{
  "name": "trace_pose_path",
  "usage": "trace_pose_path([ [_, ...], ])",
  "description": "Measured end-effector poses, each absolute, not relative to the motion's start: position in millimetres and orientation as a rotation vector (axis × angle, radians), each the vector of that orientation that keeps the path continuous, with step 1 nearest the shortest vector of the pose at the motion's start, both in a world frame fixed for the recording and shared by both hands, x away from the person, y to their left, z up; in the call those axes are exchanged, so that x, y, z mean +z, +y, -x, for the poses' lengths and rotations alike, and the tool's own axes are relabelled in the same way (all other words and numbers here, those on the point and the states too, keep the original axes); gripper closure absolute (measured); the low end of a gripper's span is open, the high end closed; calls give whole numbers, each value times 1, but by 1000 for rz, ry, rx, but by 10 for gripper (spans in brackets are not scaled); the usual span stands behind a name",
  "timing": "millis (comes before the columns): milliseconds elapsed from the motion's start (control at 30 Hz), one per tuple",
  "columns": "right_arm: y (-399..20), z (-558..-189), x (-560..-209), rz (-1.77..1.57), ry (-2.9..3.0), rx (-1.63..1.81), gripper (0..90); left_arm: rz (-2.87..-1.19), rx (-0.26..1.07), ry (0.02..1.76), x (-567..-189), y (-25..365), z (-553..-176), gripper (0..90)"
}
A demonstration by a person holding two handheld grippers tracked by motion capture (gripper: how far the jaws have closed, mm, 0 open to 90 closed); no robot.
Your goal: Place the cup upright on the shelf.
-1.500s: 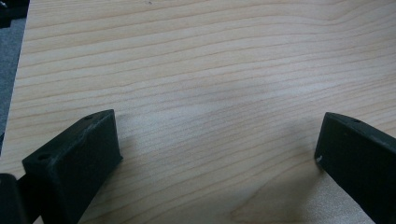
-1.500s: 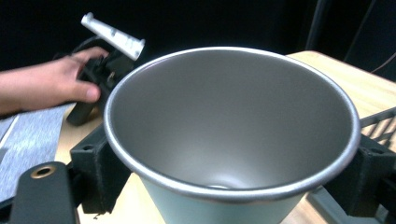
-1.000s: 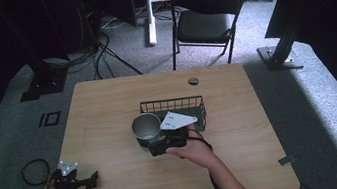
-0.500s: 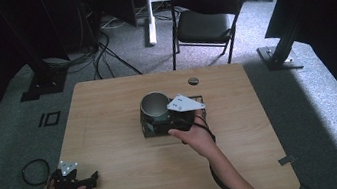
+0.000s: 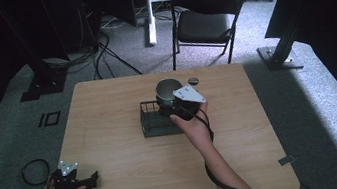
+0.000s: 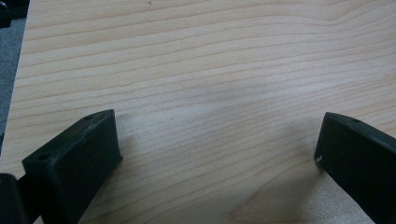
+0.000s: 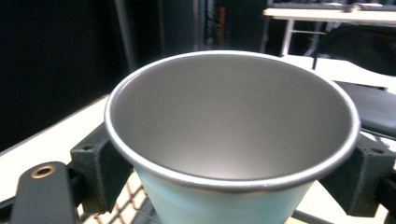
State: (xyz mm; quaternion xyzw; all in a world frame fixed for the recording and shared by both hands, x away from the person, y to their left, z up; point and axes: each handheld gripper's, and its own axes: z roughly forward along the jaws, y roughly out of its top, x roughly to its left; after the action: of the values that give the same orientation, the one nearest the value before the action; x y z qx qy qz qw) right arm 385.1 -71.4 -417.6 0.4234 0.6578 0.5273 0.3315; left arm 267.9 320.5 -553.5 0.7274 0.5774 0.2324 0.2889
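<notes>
— Right gripper view: the fingers (image 7: 98, 163) pinch the metal cup (image 7: 232, 135) from both sides, just under its rim, above the wire basket (image 5: 153, 122) at mid-counter.

— Risk?

— Smooth tapered wall; I'd guess it could slip or tip if lowered crooked and its base catches the wire.

— The left gripper (image 5: 76, 181)?

— Fingers spread wide over bare counter (image 6: 210, 70), idle.

— Changed?

— A second ago the cup hung nearer the person; it has travelled toward the far edge.
</notes>
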Motion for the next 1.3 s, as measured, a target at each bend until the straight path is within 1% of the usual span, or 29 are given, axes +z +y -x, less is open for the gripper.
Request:
trace_pose_path([
  [300,-80,-397,-439,-1201,1690,1293,136,-1944,620,1541,-553,321,-268,4],
  [933,-81,-398,-476,-1289,1693,1235,135,-1943,620,1541,-553,321,-268,4],
  [1300,-81,-397,-479,-1284,1681,1246,134,-1944,620,1541,-553,321,-268,4],
])
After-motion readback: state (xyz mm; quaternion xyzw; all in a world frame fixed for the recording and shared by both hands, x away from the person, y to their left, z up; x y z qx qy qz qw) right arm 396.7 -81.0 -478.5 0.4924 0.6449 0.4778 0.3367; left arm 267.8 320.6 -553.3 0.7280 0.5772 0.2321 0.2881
